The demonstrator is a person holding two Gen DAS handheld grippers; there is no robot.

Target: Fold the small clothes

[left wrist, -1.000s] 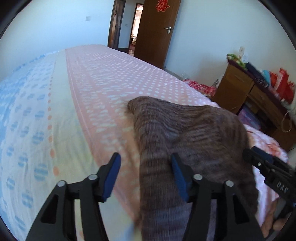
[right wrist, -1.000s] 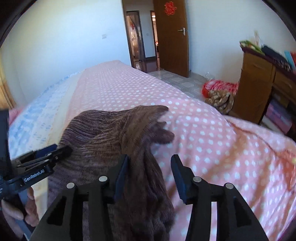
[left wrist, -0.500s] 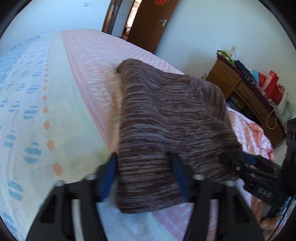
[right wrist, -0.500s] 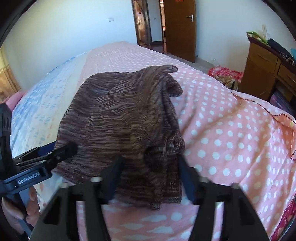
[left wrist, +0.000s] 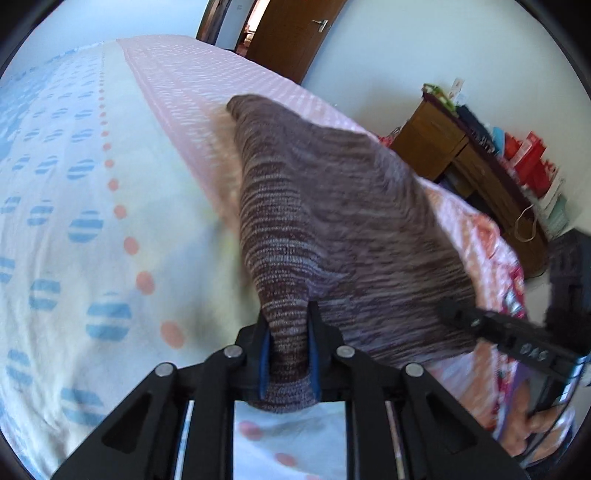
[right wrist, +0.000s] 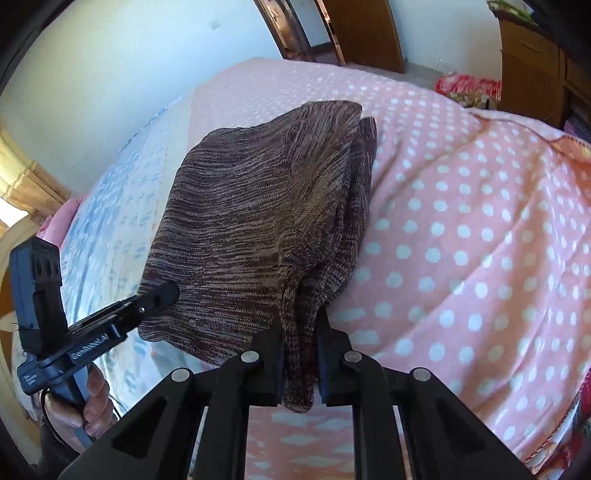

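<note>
A brown striped knit garment [left wrist: 332, 221] lies partly on the bed, its near edge lifted. My left gripper [left wrist: 287, 325] is shut on the garment's near left corner. My right gripper [right wrist: 302, 325] is shut on the near right corner of the same garment [right wrist: 258, 206], where several layers bunch between the blue pads. The right gripper also shows in the left wrist view [left wrist: 491, 328], and the left gripper shows in the right wrist view [right wrist: 147, 299], both at the garment's near edge. The far end of the garment rests on the pink cover.
The bed has a pink dotted blanket [right wrist: 461, 221] and a pale sheet with blue and orange dots [left wrist: 74, 221]. A wooden dresser [left wrist: 480, 173] with bags on top stands to the right. A brown door [left wrist: 291, 33] is at the back.
Both grippers have shut on the garment's near corners; they were open around the fabric before. The near edge is now lifted and pulled taut toward me.
</note>
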